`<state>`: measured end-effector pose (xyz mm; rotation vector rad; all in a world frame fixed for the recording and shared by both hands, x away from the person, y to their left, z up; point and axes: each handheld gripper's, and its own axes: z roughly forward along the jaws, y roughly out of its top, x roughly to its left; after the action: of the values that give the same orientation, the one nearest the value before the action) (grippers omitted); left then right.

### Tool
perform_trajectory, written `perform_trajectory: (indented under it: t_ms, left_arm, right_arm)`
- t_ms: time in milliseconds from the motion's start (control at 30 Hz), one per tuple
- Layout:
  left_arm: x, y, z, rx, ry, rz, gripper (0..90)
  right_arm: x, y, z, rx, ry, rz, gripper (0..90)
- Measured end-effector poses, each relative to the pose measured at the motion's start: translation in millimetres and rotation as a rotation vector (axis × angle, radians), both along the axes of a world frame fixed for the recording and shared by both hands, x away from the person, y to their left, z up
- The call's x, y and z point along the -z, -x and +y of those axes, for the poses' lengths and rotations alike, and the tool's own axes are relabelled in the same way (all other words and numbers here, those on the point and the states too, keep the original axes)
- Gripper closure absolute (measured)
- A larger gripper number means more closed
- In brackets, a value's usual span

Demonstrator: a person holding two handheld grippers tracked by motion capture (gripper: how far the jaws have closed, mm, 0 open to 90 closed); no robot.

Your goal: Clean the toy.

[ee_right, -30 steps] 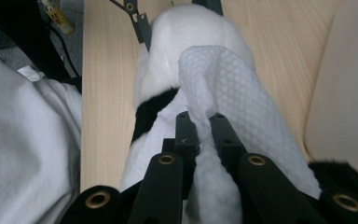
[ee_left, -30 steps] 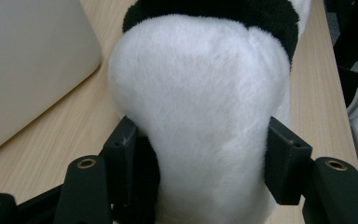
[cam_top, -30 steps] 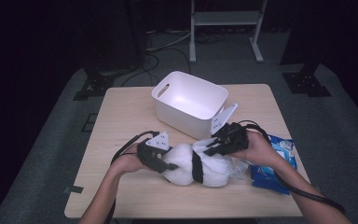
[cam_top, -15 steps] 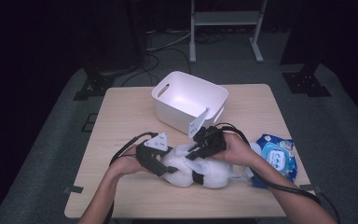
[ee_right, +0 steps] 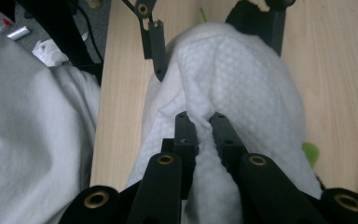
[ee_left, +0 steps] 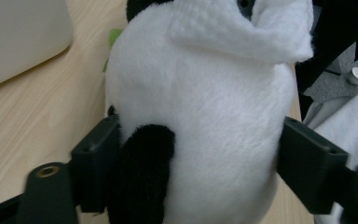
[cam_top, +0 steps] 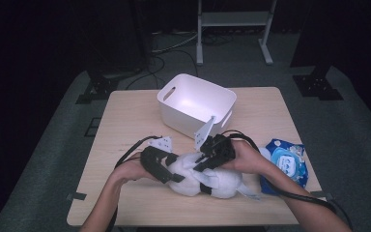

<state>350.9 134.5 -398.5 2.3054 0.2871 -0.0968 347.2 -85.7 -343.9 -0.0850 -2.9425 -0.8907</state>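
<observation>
On table, white-and-black plush toy (cam_top: 207, 179)

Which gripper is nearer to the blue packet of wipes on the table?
The right gripper. It pinches the white cloth over the panda toy, just left of the blue packet. The left gripper holds the toy's far end.

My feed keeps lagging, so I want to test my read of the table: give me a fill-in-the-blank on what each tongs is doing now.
1. The left tongs are shut on the plush ____.
2. The right tongs pinch a white ____ draped over the toy.
3. Behind the toy on the table stands a white ____.
4. The packet on the right side of the table is ____.

Missing words: panda; cloth; bin; blue
</observation>
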Motion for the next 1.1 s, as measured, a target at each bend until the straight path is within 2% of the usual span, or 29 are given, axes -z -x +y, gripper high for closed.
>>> perform_trajectory:
  t_ms: [100,167,200,300,333,400,533,667,767,967,1100]
  left_arm:
    - [-0.9,1.6,-1.1,0.004,0.001,-0.013,26.4]
    - [-1.3,2.4,-1.8,0.005,0.000,-0.019,28.0]
    - [-2.3,4.1,-2.4,0.008,-0.005,-0.032,28.9]
    - [-2.3,5.7,-1.3,0.005,-0.004,-0.042,30.4]
    - [-2.0,6.4,-0.4,0.003,-0.002,-0.045,31.9]
    - [-0.9,7.9,2.2,-0.001,0.013,-0.054,32.9]
    - [-0.6,11.1,4.3,0.000,0.014,-0.072,34.1]
    - [-1.2,12.8,5.7,-0.010,0.011,-0.077,34.1]
    - [-1.2,13.2,5.7,-0.012,0.012,-0.081,34.1]
    - [-1.6,13.7,6.5,-0.013,0.009,-0.087,34.1]
    - [-2.0,14.1,6.8,-0.012,0.007,-0.089,34.1]
  right_arm:
    - [-4.9,1.1,6.7,-0.008,-0.039,0.000,82.2]
    - [-6.0,2.0,9.6,-0.007,-0.043,-0.007,82.2]
    - [-8.4,3.3,19.5,-0.010,-0.053,-0.026,82.2]
    - [-9.1,3.4,26.2,0.002,-0.053,-0.045,82.2]
    - [-9.0,1.5,30.3,0.005,-0.037,-0.050,82.3]
    - [-10.1,0.7,28.6,0.012,-0.029,-0.046,82.3]
    - [-11.7,-1.4,13.0,0.037,-0.004,-0.051,82.2]
    - [-10.4,-2.9,-11.6,0.074,0.021,-0.038,82.1]
    - [-13.7,-2.7,-30.3,0.103,-0.015,-0.014,82.0]
    - [-23.3,1.2,-59.3,0.149,-0.016,-0.028,81.9]
    - [-23.6,1.8,-78.0,0.182,-0.012,-0.023,81.8]
